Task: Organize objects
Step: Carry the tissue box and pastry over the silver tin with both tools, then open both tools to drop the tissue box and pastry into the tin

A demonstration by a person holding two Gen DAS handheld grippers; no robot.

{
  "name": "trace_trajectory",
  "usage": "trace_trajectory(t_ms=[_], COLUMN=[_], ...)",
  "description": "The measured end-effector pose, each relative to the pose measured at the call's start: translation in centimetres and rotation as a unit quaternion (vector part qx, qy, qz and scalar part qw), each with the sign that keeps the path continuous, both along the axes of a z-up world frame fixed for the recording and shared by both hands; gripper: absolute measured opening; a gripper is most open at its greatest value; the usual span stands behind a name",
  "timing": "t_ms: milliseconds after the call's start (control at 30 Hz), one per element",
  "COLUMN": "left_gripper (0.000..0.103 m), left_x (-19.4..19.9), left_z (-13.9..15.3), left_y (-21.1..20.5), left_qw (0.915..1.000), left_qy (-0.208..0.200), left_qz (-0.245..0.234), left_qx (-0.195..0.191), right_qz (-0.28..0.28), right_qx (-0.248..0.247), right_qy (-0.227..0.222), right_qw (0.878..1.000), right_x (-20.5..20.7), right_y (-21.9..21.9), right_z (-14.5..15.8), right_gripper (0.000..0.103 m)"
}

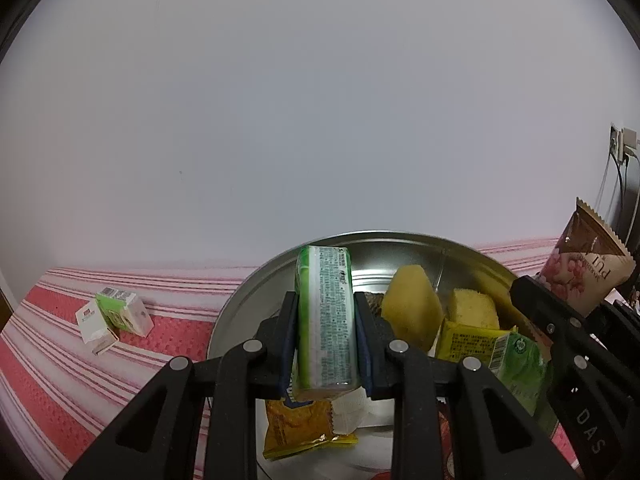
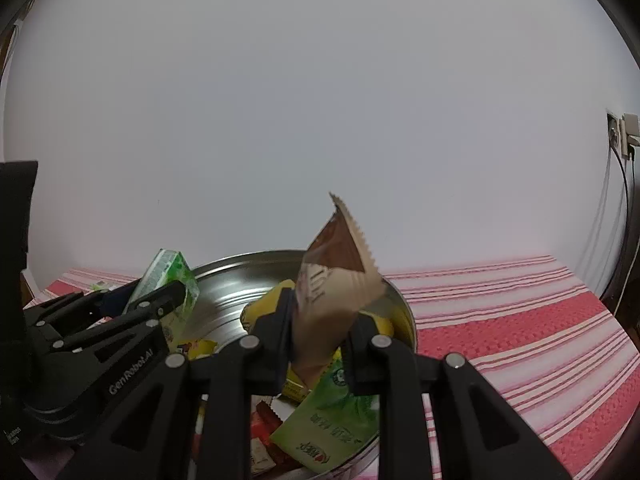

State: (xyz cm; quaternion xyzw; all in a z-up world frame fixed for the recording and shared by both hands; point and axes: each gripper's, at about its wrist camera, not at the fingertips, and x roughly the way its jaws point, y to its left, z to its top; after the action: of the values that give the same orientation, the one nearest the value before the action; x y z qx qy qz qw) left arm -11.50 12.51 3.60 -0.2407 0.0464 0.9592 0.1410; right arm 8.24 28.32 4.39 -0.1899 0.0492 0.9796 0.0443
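My left gripper [image 1: 326,340] is shut on a green and white snack pack [image 1: 326,320] and holds it upright above a round metal tin [image 1: 248,292]. The tin holds several snacks: yellow cake pieces [image 1: 412,304], a yellow-green packet [image 1: 500,352] and an orange packet [image 1: 300,428]. My right gripper [image 2: 320,340] is shut on a brown and beige snack pouch [image 2: 332,280] above the same tin [image 2: 228,292]. The left gripper [image 2: 120,320] with its green pack [image 2: 170,276] shows at the left of the right wrist view. The pouch [image 1: 580,268] shows at the right of the left wrist view.
Two small cartons, one green [image 1: 120,312] and one white [image 1: 94,328], lie on the red and white striped cloth [image 1: 52,360] left of the tin. The cloth [image 2: 520,340] stretches right of the tin. A white wall stands behind. A socket with cables [image 2: 620,136] is at the far right.
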Motion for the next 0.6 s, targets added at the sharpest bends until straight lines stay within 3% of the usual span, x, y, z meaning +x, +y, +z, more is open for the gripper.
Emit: trace_trajectory(t_ms=[467, 600], left_gripper=[0.028, 0.034], left_x=[-0.2, -0.5], left_z=[-0.7, -0.8], left_y=[-0.1, -0.5], left_qw=[0.9994, 0.9988], left_qy=[-0.023, -0.046], left_qz=[0.014, 0.013], left_qx=[-0.023, -0.003], right_qz=[0.024, 0.03], right_qx=[0.01, 0.012], right_qy=[-0.026, -0.031], right_qw=[0.999, 0.999], right_x=[-0.8, -1.3], right_y=[-0.9, -0.4], right_z=[-0.3, -0.6], right_gripper=[0.021, 0.021])
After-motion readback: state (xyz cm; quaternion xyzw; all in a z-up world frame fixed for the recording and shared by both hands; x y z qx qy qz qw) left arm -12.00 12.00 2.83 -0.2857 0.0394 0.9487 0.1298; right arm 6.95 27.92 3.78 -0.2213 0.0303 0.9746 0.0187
